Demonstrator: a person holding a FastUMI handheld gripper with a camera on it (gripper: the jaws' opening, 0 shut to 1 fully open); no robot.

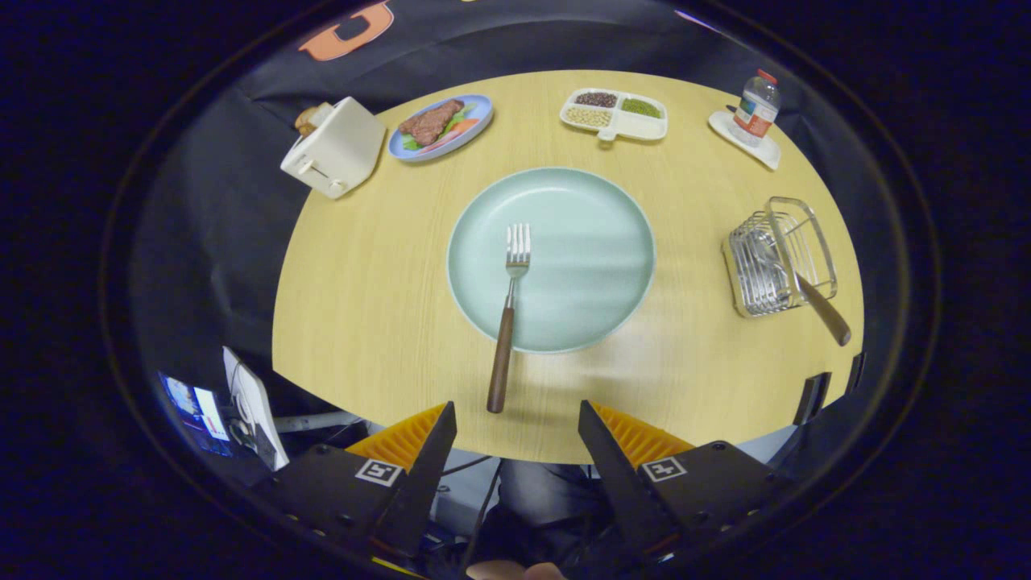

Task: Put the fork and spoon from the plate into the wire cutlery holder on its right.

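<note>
The gripper [515, 419] hangs high above the near edge of the round wooden table [362, 322], its two fingers spread wide with nothing between them but bare tabletop and the end of a handle. Just ahead of the fingers lies the fork [507, 318], tines resting on the pale green plate [596, 242] and its brown wooden handle running back over the plate's near rim onto the table, the handle's tip ending close to the gap between the fingertips, nearer the left finger. The fork points almost straight away from the gripper, leaning only slightly. Off to the right of the plate, well apart from it, stands the wire cutlery holder [777, 258], and there the spoon [805, 294] is already in, its brown handle sticking out over the holder's near side at a slant. Beyond the plate, along the far edge of the table, sit a white toaster [334, 149], a blue plate of food [441, 126], a white divided dish [614, 114] with beans and grains in its compartments, and a small bottle [755, 107] standing on a white tray [749, 141].
</note>
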